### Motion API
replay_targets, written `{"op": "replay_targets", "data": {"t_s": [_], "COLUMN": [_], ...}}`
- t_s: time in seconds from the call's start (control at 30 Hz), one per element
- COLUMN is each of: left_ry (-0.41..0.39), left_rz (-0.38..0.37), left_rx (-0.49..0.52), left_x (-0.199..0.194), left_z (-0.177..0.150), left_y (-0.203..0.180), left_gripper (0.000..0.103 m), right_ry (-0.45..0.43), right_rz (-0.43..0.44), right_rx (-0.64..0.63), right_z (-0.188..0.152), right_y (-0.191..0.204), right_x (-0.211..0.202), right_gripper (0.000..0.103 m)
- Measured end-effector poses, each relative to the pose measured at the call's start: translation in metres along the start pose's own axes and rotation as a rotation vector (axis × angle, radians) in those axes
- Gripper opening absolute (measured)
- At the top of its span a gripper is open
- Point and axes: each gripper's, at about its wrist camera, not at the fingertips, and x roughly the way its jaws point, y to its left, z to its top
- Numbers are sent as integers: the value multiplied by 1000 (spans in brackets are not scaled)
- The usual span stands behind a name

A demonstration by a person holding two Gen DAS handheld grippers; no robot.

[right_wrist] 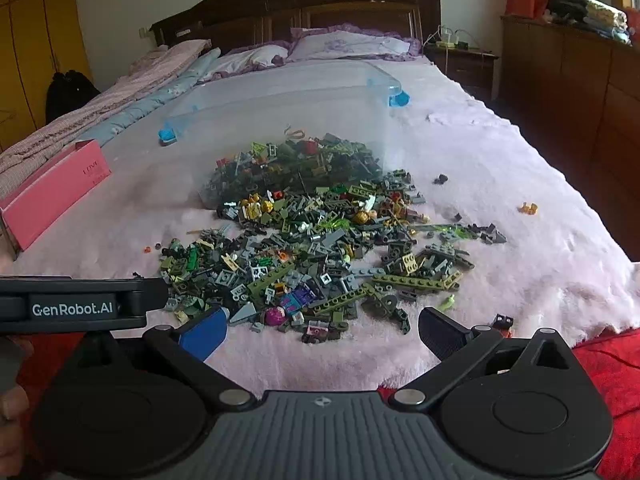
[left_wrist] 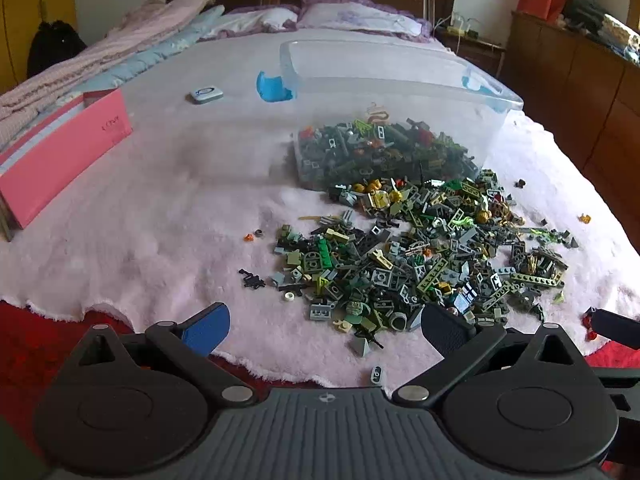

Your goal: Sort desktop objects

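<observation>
Both tongs were spread wide with nothing between the pads: the left tongs [left_wrist: 325, 326] hung just short of the near edge of the brick pile [left_wrist: 420, 248], and the right tongs [right_wrist: 322, 330] sat the same way, with the left unit's body poking in at their left side. Straight ahead of both lay a big spill of small building bricks on the fluffy pink blanket [left_wrist: 160, 248] covering the bed, mostly grey, olive and green bits with a few yellow and orange ones. Beyond the pile, further from the tongs, a clear plastic tub [left_wrist: 400, 92] lay tipped on its side, mouth facing the pile, with a good heap of bricks inside it too. A pink box [left_wrist: 60, 160] sat off to the left of the left tongs, and a few strays were scattered out to the right, like the little orange piece [right_wrist: 527, 209]. Honestly, this could be bricks on their way into the tub or on their way out, can't tell from one look. What I'd worry about: those pieces were tiny and tangled, so wide pads would likely pinch several at once or squirt one sideways. The plush blanket would swallow small bits, and any shove on the soft mattress could slump the pile or roll the tub. The two units were also close together, so bumping was a real risk.
</observation>
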Motion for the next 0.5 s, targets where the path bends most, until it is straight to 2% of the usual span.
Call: {"op": "replay_targets", "data": {"t_s": [0.17, 0.3, 0.5], "left_ry": [13, 23, 31], "left_rz": [1, 2, 5], "left_rx": [0, 1, -3], "left_x": [5, 8, 11], "left_z": [0, 0, 0], "left_y": [1, 1, 2], "left_gripper": [103, 103, 103], "right_ry": [2, 38, 39], "right_rz": [3, 7, 7], "right_rx": [5, 17, 18], "right_z": [3, 0, -2], "right_y": [2, 0, -1], "right_x": [-9, 0, 3], "right_gripper": [103, 103, 103]}}
